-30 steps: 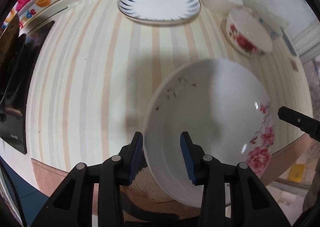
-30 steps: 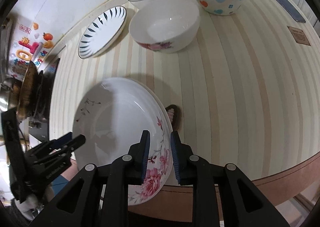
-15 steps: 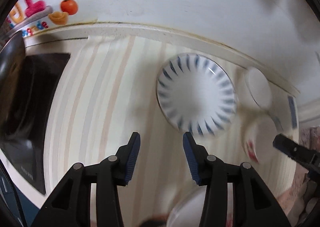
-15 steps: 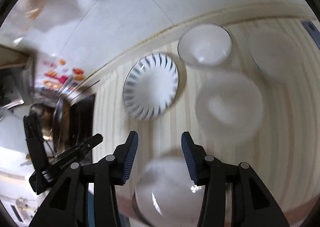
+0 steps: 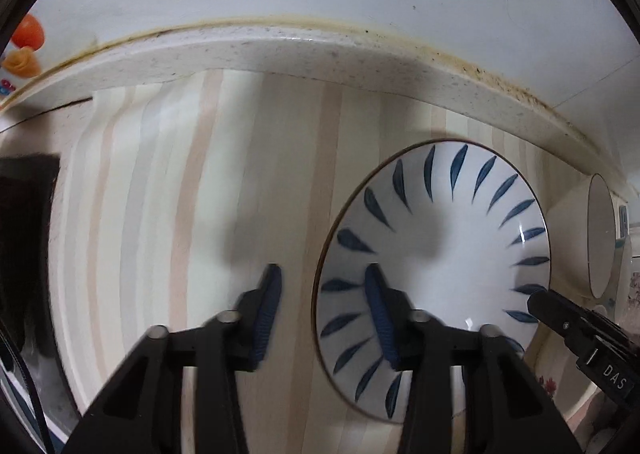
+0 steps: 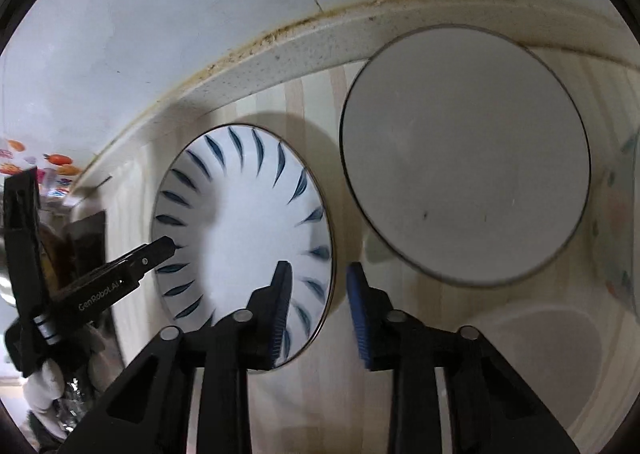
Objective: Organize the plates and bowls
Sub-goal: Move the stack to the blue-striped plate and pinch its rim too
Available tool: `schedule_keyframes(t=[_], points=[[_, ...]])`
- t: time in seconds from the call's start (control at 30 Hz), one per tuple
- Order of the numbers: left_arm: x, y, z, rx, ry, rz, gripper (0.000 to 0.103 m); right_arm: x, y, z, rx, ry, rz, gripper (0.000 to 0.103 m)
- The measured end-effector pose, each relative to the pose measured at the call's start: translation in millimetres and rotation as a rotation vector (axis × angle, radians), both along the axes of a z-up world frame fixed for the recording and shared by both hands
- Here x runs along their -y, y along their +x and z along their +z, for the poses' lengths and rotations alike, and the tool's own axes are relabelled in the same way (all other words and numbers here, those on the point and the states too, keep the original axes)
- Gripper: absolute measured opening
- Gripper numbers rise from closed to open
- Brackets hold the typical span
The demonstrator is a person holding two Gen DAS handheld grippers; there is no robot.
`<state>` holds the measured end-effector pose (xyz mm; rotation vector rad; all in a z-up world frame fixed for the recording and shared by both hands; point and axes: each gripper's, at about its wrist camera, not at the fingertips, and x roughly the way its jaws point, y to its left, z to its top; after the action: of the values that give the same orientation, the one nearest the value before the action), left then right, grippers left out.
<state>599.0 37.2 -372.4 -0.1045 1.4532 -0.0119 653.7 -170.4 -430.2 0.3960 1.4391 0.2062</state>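
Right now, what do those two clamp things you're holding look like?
Both match: the left tool and right tool are black plastic frames with silver rivets, ending in two ribbed blue pads. White lettering runs along the left one's side.

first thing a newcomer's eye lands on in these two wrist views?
The white plate with blue leaf strokes, lying flat on the striped countertop near the back ledge. Both tools straddle its rim from opposite sides, jaws closing: the left tool over its left edge, the right tool over its right edge. Next, the plain white bowl beside the plate, filling the right wrist view's upper right.
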Motion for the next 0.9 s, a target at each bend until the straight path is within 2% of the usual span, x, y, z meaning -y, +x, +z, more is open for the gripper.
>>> schedule_keyframes(t=[0.03, 0.07, 0.17, 0.3, 0.43, 0.7, 0.9], points=[[-0.9, -0.7, 0.0, 0.019, -0.024, 0.004, 0.02, 0.1, 1.5, -1.7, 0.002, -0.006, 0.002, 0.022], [-0.7, -1.8, -0.3, 0.035, -0.028, 0.007, 0.019, -1.2, 3.7, -2.7, 0.003, -0.022, 0.006, 0.018], [2.0, -6.8, -0.8, 0.05, -0.003, 0.007, 0.019, -2.4, 4.3, -4.4, 0.009, -0.035, 0.008, 0.018], [2.1, -18.5, -1.0, 0.054, -0.005, 0.005, 0.019, -2.6, 2.0, -3.1, 0.028, -0.058, 0.03, 0.018], [-2.0, -35.6, 10.6, 0.071, -0.01, 0.011, 0.019, -2.5, -1.1, 4.2, 0.042, -0.05, 0.032, 0.018], [-2.4, -93.1, 60.2, 0.151, -0.067, 0.033, 0.019, 6.0, -26.4, 41.7, 0.099, -0.029, 0.031, 0.018], [6.5, -139.2, 94.9, 0.196, -0.088, 0.015, 0.019, 20.4, -82.0, 79.6, 0.151, -0.009, 0.046, 0.018]])
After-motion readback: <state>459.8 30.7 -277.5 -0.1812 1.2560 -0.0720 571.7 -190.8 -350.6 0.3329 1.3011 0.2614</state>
